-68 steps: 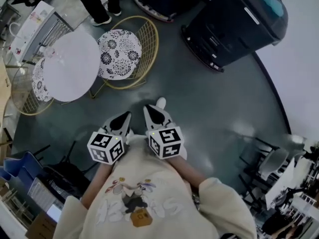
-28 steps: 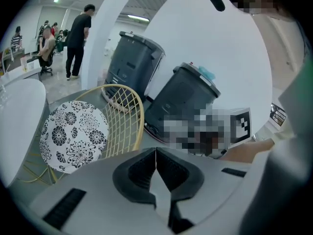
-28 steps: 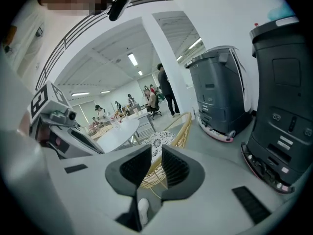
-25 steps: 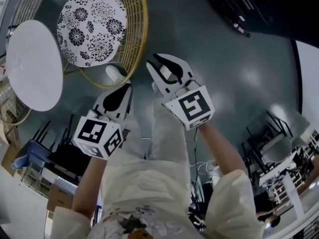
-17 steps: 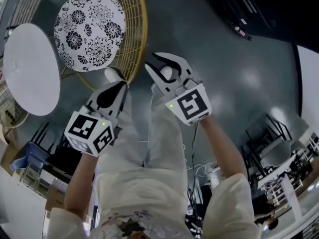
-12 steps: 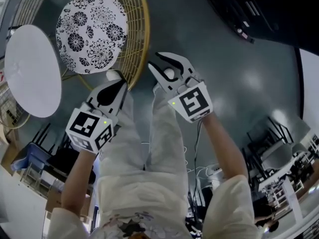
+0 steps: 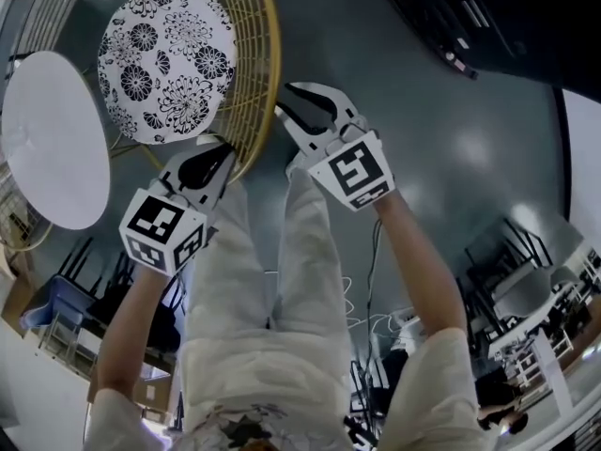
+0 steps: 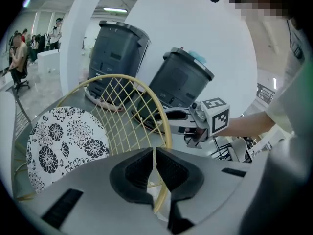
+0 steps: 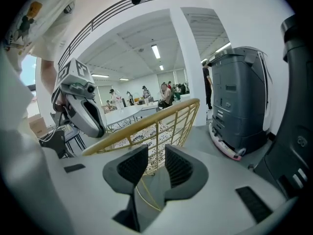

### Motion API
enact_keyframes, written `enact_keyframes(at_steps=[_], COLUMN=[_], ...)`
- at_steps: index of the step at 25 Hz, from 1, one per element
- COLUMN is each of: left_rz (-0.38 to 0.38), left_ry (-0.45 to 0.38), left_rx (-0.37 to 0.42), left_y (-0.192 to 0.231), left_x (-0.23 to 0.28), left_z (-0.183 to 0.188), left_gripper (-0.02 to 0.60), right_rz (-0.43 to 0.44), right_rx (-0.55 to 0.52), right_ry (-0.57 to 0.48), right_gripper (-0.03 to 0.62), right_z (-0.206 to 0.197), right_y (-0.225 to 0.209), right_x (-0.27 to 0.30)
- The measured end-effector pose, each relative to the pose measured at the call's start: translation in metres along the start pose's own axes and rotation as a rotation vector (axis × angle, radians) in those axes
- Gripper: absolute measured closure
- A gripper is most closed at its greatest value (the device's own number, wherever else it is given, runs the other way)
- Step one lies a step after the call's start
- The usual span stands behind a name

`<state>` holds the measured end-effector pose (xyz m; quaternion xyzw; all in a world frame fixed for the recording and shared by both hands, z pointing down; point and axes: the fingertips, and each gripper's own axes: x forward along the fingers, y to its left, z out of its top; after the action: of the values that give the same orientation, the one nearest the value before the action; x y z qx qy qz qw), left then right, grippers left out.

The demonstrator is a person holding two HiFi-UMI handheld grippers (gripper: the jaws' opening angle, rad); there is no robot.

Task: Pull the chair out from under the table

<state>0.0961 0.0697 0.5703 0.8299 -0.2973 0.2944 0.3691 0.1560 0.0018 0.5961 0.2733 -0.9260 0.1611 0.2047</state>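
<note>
The wire chair [image 7: 246,59] stands upright on the grey floor [image 7: 451,148], just beside the round white desk [image 7: 42,139]. Its flowered seat cushion [image 7: 167,62] lies on the desk side and its curved golden back rim [image 7: 268,64] on the side away from the desk, so the chair faces the desk and its back-to-front line runs toward it. From the head view I cannot tell whether the seat's front edge reaches under the desk.

Both tongs are behind the chair, on the side of its back away from the desk. The left tongs [image 7: 205,165] are at the lower end of the rim; in the left gripper view the left tongs [image 8: 153,155] have their pads closed to a thin slit with nothing between them, and the rim [image 8: 164,126] runs just beyond them. The right tongs [image 7: 315,116] sit just beside the rim, not touching it; in the right gripper view the right tongs [image 9: 155,163] stand open, with the back's wire lattice [image 9: 166,129] showing through the gap.
</note>
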Motion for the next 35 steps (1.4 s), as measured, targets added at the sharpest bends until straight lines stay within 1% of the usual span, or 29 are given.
enact_keyframes(at_steps=[5, 9, 13, 16, 20, 22, 23, 24, 26, 28, 31, 35], left_rz=[-0.019, -0.048, -0.066, -0.078, -0.107, -0.125, -0.134, -0.142, -0.155, -0.153, -0.122, -0.147], left_ry=[0.035, 0.044, 0.069, 0.082, 0.087, 0.097, 0.104, 0.111, 0.123, 0.127, 0.142, 0.166], left_rx=[0.057, 0.070, 0.049, 0.043, 0.013, -0.001, -0.004, -0.008, -0.019, -0.033, -0.016, -0.020], left_y=[0.006, 0.008, 0.012, 0.014, 0.014, 0.010, 0.009, 0.008, 0.008, 0.011, 0.017, 0.015], left_x=[0.012, 0.024, 0.039, 0.046, 0.051, 0.056, 0.058, 0.060, 0.060, 0.059, 0.060, 0.063], left_z=[0.002, 0.009, 0.010, 0.009, 0.010, 0.010, 0.010, 0.011, 0.012, 0.012, 0.010, 0.009], left_gripper=[0.571, 0.571, 0.571, 0.571, 0.571, 0.571, 0.571, 0.571, 0.571, 0.569, 0.569, 0.568], right_rz=[0.003, 0.028, 0.065, 0.071, 0.076, 0.079, 0.078, 0.079, 0.085, 0.087, 0.087, 0.098], right_rx=[-0.015, -0.036, -0.009, -0.023, -0.028, -0.038, -0.043, -0.050, -0.053, -0.054, -0.045, -0.038], right_ry=[0.006, 0.017, 0.003, 0.000, -0.015, -0.016, -0.017, -0.018, -0.021, -0.018, -0.014, -0.011], right_gripper=[0.502, 0.503, 0.503, 0.503, 0.505, 0.519, 0.545, 0.557, 0.559, 0.565, 0.577, 0.577], right_z=[0.001, -0.001, -0.001, -0.001, 0.002, 0.003, 0.004, 0.004, 0.006, 0.006, 0.005, 0.004], right_y=[-0.005, -0.003, -0.001, -0.001, 0.000, 0.000, -0.001, -0.003, -0.004, -0.003, -0.002, -0.001], right_x=[0.011, 0.018, 0.024, 0.026, 0.027, 0.026, 0.025, 0.025, 0.027, 0.028, 0.029, 0.028])
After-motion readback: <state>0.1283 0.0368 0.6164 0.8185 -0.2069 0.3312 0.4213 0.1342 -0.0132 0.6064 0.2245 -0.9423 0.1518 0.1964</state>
